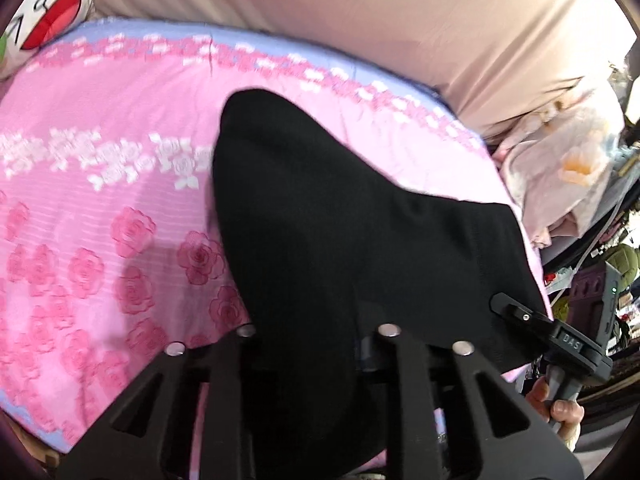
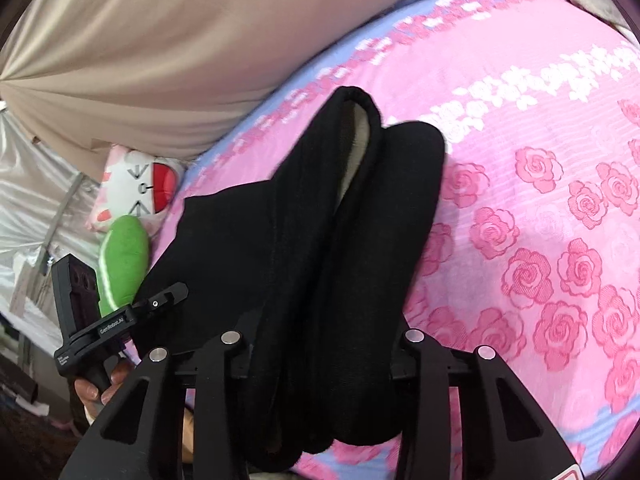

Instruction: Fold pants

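On the left wrist view, black pants point(image 1: 320, 220) lie across a pink bedspread point(image 1: 100, 208) printed with roses and edged in blue. The cloth runs down between the arms of the left gripper point(image 1: 316, 344) and covers its fingertips, so I cannot tell whether those tongs are apart or clamped. At the right edge the right gripper point(image 1: 516, 312) rests its tips on the pants' edge, with a hand point(image 1: 560, 408) on its handle; its grip cannot be judged. A beige curtain point(image 1: 380, 20) hangs behind the bed, and a white and red cushion point(image 1: 44, 12) sits at top left.

From the right wrist view, the pants point(image 2: 320, 240) are bunched in two long folds with an open cuff at the far end. The folds pass between the right gripper's point(image 2: 320, 360) arms and hide the fingertips; state cannot be told. Left gripper point(image 2: 168, 298) touches the pants' left edge. A green plush toy point(image 2: 122, 264) lies beside the cushion point(image 2: 136, 188)
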Demonstrator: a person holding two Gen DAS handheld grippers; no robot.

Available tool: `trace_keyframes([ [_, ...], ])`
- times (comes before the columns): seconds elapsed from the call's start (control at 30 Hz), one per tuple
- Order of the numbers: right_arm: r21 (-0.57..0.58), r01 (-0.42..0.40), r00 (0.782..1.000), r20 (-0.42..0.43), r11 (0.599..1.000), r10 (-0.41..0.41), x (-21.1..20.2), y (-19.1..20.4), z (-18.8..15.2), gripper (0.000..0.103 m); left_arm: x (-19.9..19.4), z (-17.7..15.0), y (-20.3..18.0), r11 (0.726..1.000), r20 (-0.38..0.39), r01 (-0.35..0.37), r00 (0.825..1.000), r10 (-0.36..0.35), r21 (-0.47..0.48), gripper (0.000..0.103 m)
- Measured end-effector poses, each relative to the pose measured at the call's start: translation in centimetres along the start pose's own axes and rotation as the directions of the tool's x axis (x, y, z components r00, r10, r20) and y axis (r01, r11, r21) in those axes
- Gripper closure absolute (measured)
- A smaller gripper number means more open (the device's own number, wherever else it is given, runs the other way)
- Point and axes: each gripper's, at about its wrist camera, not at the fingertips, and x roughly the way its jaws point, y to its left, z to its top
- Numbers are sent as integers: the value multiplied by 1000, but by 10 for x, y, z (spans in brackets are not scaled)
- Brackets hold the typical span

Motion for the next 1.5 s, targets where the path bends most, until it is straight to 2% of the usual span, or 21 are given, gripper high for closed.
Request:
trace_keyframes([
  [0.2,-69,-18,999,32,997,20,-41,29,-14,65,-40,-15,-23,997,12,24,1000,-25,71,84],
  [0.33,-117,-31,996,79,993,41,-73,49,-20,65,-71,-22,-35,993,53,44,997,-50,112,85],
  [0.43,-169,-43,989,129,985,66,-97,68,-18,65,-103,-18,-49,986,132,41,989,-64,164,85],
  [0.53,-228,-53,976,194,972,98,-121,89,-8,65,-133,-5,-65,975,221,29,972,-79,221,84],
  [0.6,-262,-58,964,235,963,122,-137,100,2,65,-154,8,-76,965,288,13,953,-91,262,84],
  [0.77,-369,-41,916,358,929,183,-168,138,42,65,-189,45,-98,943,429,-35,896,-116,330,84],
  [0.87,-416,-26,885,413,909,214,-177,159,73,65,-205,70,-110,933,507,-67,852,-131,355,84],
  [0.9,-432,-18,876,427,902,223,-178,165,84,65,-210,82,-114,929,539,-85,832,-133,360,84],
  [1.0,-465,4,855,460,885,238,-174,183,121,65,-214,112,-123,922,596,-121,791,-135,369,84],
  [1.1,-476,12,842,480,880,248,-160,191,161,65,-205,146,-122,921,626,-145,770,-125,363,84],
  [1.2,-473,10,834,490,881,253,-136,189,198,65,-186,180,-114,928,622,-145,775,-108,342,84],
  [1.27,-462,3,838,486,887,250,-114,185,222,65,-159,210,-103,936,607,-154,791,-75,317,84],
  [1.4,-431,4,855,470,903,220,-54,167,266,65,-97,257,-76,952,568,-160,823,-18,262,84],
  [1.47,-409,5,867,456,912,200,-24,155,283,65,-69,272,-62,954,566,-168,825,-3,250,84],
  [1.5,-392,5,877,444,920,185,-1,145,294,65,-45,281,-55,949,555,-196,831,28,246,84],
])
